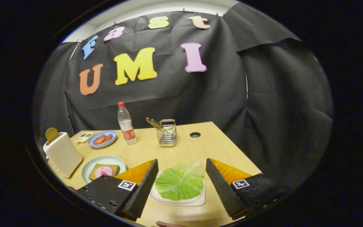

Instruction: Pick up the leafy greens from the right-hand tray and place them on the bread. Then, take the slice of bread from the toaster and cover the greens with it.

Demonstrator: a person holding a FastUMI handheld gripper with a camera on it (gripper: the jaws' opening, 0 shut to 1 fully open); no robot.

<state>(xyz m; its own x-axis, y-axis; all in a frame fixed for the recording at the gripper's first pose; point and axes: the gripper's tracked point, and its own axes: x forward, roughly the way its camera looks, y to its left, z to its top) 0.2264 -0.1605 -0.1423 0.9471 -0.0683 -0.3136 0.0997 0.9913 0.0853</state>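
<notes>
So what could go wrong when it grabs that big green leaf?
The open gripper straddles the flat green leaf on its shallow white tray; the fingers might pinch the tray's rim or only tear the leaf. Carrying it to the round pale-green plate's bread, it could bump the cream toaster.

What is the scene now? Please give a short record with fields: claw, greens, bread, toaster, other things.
claw: the claw is open, its fingers on either side of the leafy greens, not touching them
greens: one leafy greens leaf lies on the white tray, not yet picked up
bread: a bread slice with a pink round slice on it lies on the pale plate, left of the tray
toaster: the white toaster stands left of the plate, a slice sticking up from it
other things: water bottle, wire basket, blue plate on the wooden table
</notes>
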